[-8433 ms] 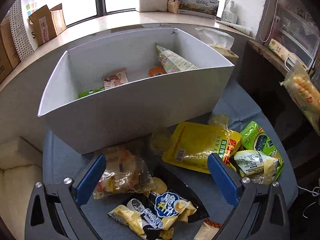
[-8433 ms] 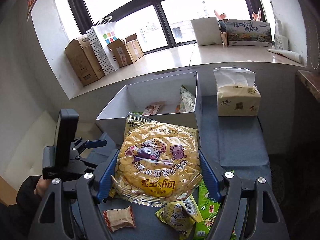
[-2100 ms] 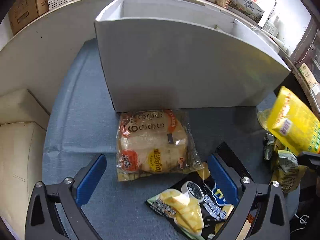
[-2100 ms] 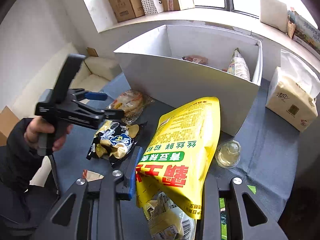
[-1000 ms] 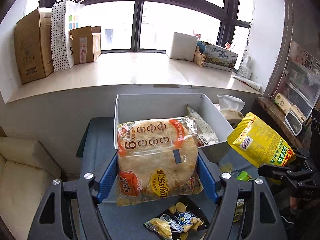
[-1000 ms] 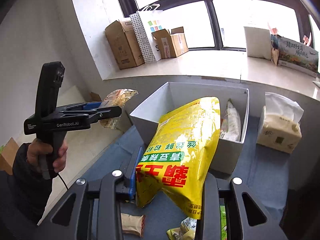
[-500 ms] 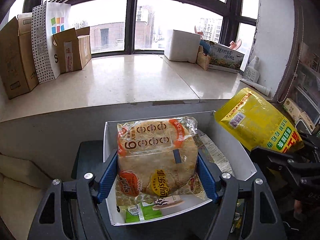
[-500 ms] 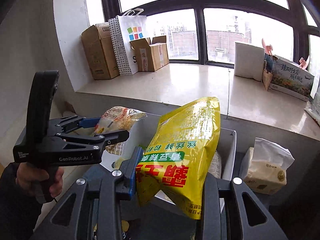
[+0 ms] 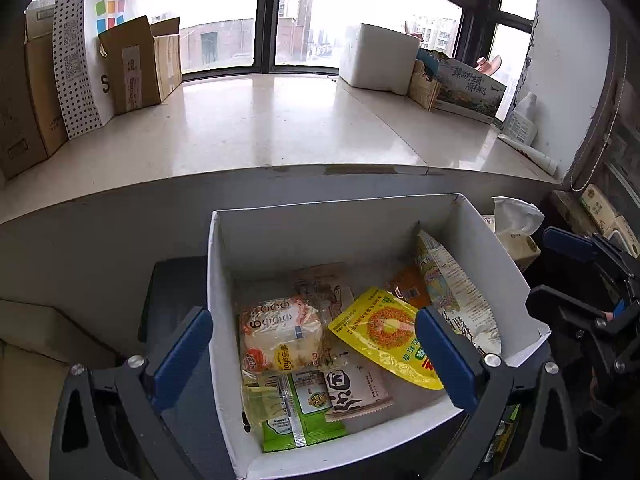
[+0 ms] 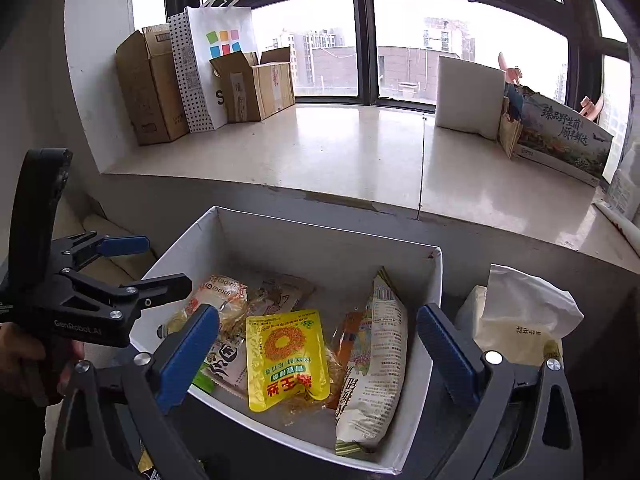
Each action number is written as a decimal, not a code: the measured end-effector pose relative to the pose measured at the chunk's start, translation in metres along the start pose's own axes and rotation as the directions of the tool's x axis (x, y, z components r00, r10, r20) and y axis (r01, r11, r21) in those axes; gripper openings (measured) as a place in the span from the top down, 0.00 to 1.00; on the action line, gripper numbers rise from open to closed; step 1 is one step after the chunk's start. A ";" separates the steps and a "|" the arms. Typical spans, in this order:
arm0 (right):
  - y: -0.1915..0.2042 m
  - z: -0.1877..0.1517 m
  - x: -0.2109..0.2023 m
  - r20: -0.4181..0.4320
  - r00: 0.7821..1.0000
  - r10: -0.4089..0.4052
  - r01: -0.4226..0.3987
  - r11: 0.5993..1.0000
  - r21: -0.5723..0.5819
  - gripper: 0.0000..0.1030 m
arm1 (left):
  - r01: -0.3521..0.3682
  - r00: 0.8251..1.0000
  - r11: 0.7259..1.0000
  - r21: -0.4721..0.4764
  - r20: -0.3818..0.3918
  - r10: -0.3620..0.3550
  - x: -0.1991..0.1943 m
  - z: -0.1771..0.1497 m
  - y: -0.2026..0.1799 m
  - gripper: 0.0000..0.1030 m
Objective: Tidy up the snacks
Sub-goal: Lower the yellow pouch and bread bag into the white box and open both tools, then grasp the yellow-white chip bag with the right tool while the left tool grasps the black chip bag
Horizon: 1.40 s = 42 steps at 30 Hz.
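A white box stands below both grippers with several snack packs inside. A round cracker pack lies at its left, and a yellow bag lies flat beside it in the middle. My left gripper hangs over the box, its jaws opening wide, with nothing between them. My right gripper hovers over the same box, its jaws also opening and empty, above the yellow bag. The cracker pack rests under the left gripper. A tall white bag leans on the right wall.
A tissue pack sits right of the box. The windowsill behind holds cardboard boxes, a dotted paper bag and a white foam box. A person's hand grips the left gripper's handle. A green packet lies at the box's front.
Both grippers moved forward over the box and spread their jaws. The cracker pack left the left gripper and the yellow bag left the right; both now lie in the box.
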State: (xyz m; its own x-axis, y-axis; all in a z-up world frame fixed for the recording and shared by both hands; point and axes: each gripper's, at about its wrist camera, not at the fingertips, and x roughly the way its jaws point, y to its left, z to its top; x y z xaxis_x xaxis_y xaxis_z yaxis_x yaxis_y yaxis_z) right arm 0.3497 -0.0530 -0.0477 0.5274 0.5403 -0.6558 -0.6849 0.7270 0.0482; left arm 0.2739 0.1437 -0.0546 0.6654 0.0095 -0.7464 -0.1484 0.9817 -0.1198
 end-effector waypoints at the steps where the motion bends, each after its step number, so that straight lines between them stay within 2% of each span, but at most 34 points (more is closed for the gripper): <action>1: -0.001 -0.004 -0.005 0.006 1.000 0.003 -0.003 1.000 0.008 0.00 | 0.001 1.000 1.000 0.000 0.003 -0.001 -0.003 -0.002 0.000 0.00; 6: -0.006 -0.017 -0.042 0.072 0.997 0.031 -0.034 0.999 0.041 0.00 | -0.004 1.000 0.999 0.042 0.030 0.003 -0.029 -0.013 -0.011 0.00; 10: -0.008 -0.032 -0.084 0.141 0.988 0.068 -0.078 0.995 0.065 0.00 | 0.016 0.995 0.997 0.077 0.096 -0.023 -0.071 -0.032 -0.026 0.00; 12: -0.008 -0.044 -0.102 0.145 0.986 0.087 -0.098 0.993 0.071 0.00 | 0.050 0.992 0.996 0.073 0.116 -0.058 -0.091 -0.044 -0.031 0.00; 15: -0.004 -0.070 -0.128 0.153 0.983 0.103 -0.115 0.991 0.070 0.00 | 0.061 0.988 0.995 0.081 0.134 -0.072 -0.114 -0.065 -0.039 0.00; 19: 0.006 -0.116 -0.146 0.123 0.990 0.066 -0.073 0.996 0.051 0.00 | 0.077 0.986 0.994 0.072 0.142 -0.087 -0.134 -0.095 -0.043 0.00; 23: 0.014 -0.168 -0.141 0.022 0.998 0.063 -0.064 0.996 0.056 0.00 | 0.095 0.987 0.994 0.051 0.128 -0.101 -0.142 -0.123 -0.043 0.00; 27: 0.020 -0.207 -0.120 -0.082 0.994 0.071 -0.065 0.996 0.063 0.00 | 0.099 0.991 0.995 0.019 0.093 -0.101 -0.140 -0.144 -0.042 0.00; 29: 0.021 -0.217 -0.110 -0.115 0.991 0.064 -0.056 0.996 0.074 0.00 | 0.112 0.990 0.994 0.012 0.079 -0.113 -0.140 -0.153 -0.043 0.00; 39: 0.023 -0.229 -0.081 -0.193 0.978 0.079 -0.059 0.993 0.107 0.00 | 0.071 0.997 0.996 0.046 0.019 -0.072 -0.142 -0.192 -0.045 0.00; 40: 0.023 -0.230 -0.078 -0.204 0.976 0.071 -0.048 0.992 0.117 0.02 | 0.067 0.998 0.997 0.045 0.007 -0.068 -0.140 -0.195 -0.045 0.00; 42: 0.021 -0.232 -0.076 -0.204 0.977 0.067 -0.040 0.991 0.131 0.26 | 0.070 0.998 0.997 0.045 -0.007 -0.069 -0.137 -0.199 -0.044 0.00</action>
State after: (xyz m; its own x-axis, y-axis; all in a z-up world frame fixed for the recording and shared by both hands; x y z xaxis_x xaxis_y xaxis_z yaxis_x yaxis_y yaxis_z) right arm 0.1785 -0.1775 -0.1719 0.3665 0.4895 -0.7912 -0.6340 0.7538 0.1727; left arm 0.0437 0.0617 -0.0779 0.6693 -0.0599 -0.7406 -0.0683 0.9876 -0.1415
